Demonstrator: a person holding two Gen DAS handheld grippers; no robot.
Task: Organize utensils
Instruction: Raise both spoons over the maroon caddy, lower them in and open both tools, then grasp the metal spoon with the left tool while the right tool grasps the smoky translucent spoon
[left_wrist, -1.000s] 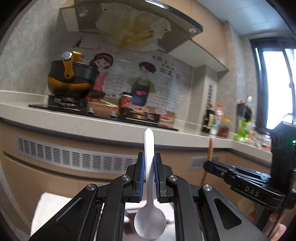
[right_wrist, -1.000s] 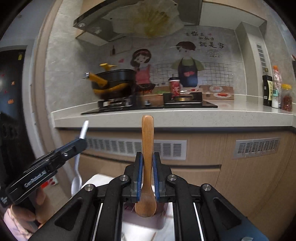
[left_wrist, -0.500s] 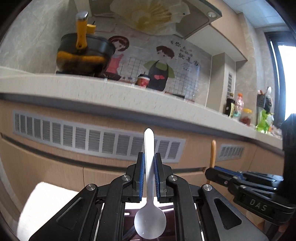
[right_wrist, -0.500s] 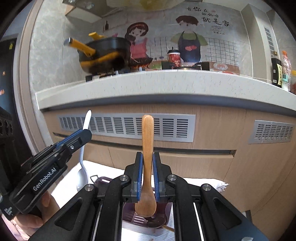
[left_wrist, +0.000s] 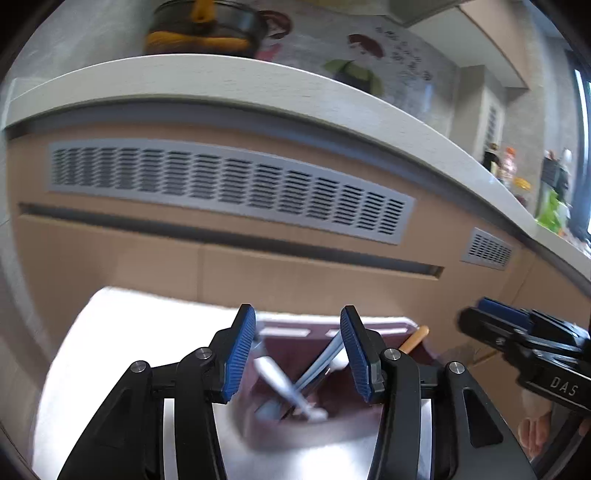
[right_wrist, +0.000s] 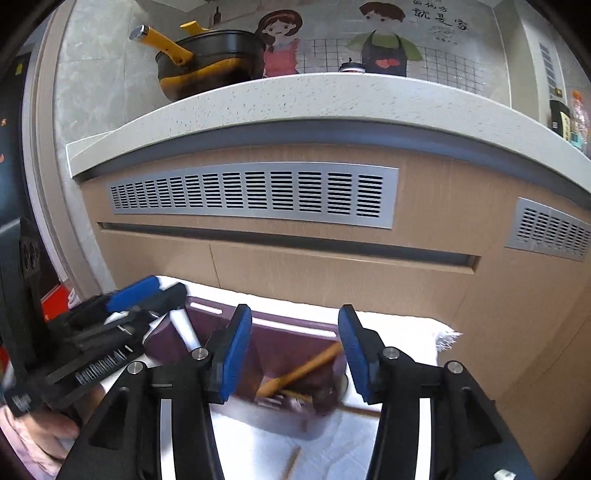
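Observation:
A purple utensil holder (left_wrist: 280, 332) (right_wrist: 280, 332) stands on a white cloth below both grippers. My left gripper (left_wrist: 297, 350) is open and empty above it. A white spoon (left_wrist: 280, 384) and other pale utensils lie inside. My right gripper (right_wrist: 293, 350) is open and empty above the same holder. A wooden spoon (right_wrist: 299, 373) leans inside it; its handle tip also shows in the left wrist view (left_wrist: 415, 338). The right gripper shows at the right of the left wrist view (left_wrist: 524, 343); the left gripper shows at the left of the right wrist view (right_wrist: 110, 325).
The white cloth (right_wrist: 399, 332) covers a low surface in front of wooden cabinets with grey vents (right_wrist: 255, 195). A stone counter (right_wrist: 332, 96) above carries a black and yellow pot (right_wrist: 207, 70). Bottles (right_wrist: 565, 118) stand at the counter's far right.
Both grippers have dropped down over the holder and opened. The white spoon and the wooden spoon have left the jaws and now lie in the holder.

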